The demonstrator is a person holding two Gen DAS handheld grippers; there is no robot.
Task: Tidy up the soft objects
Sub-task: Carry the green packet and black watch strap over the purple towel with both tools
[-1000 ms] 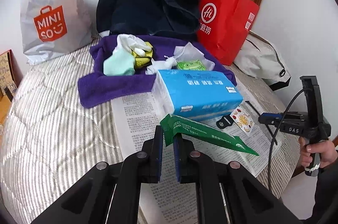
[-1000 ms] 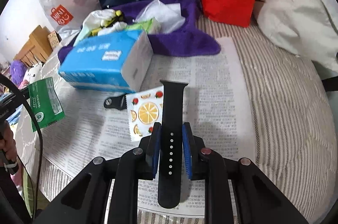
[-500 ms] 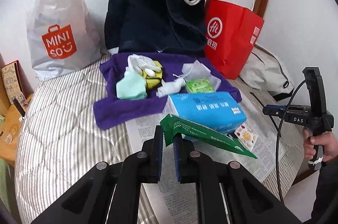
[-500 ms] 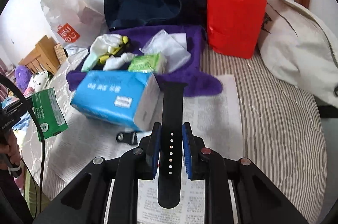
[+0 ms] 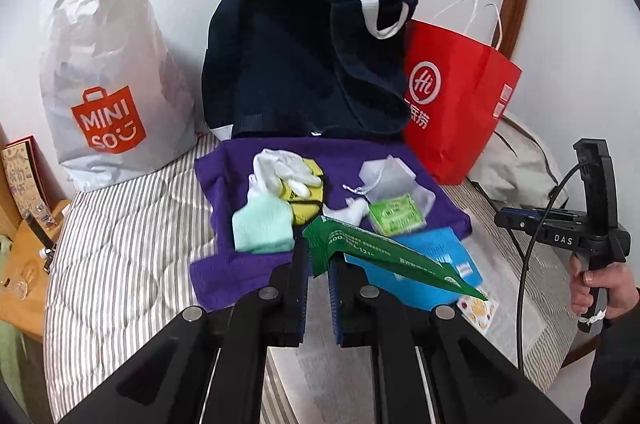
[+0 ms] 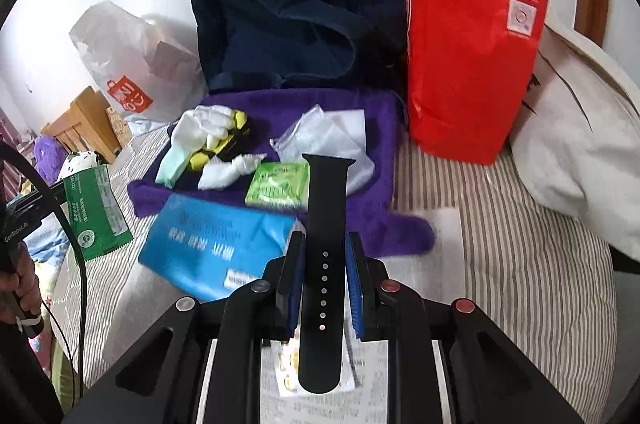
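Observation:
My left gripper (image 5: 319, 258) is shut on a flat green packet (image 5: 384, 256) that sticks out to the right, held above the bed. The same green packet (image 6: 98, 212) shows at the left of the right wrist view. My right gripper (image 6: 325, 266) is shut on a black watch strap (image 6: 326, 224), lifted off the bed. Below lies a purple towel (image 5: 228, 184) with white gloves (image 5: 280, 168), a mint cloth (image 5: 262, 224), a yellow item (image 5: 306, 210), a small green pack (image 5: 396, 214) and a white pouch (image 5: 388, 176). A blue tissue pack (image 6: 212, 244) lies in front of the towel.
A dark navy backpack (image 5: 304, 64) stands behind the towel, with a red paper bag (image 5: 452, 108) to its right and a grey plastic shopping bag (image 5: 108, 84) to its left. A cream bag (image 6: 576, 144) lies far right. A fruit-print sachet (image 5: 478, 308) rests on newspaper (image 6: 400, 400).
Both grippers have risen and moved toward the towel with their loads still held. The tissue pack and sachet now lie lower in both views.

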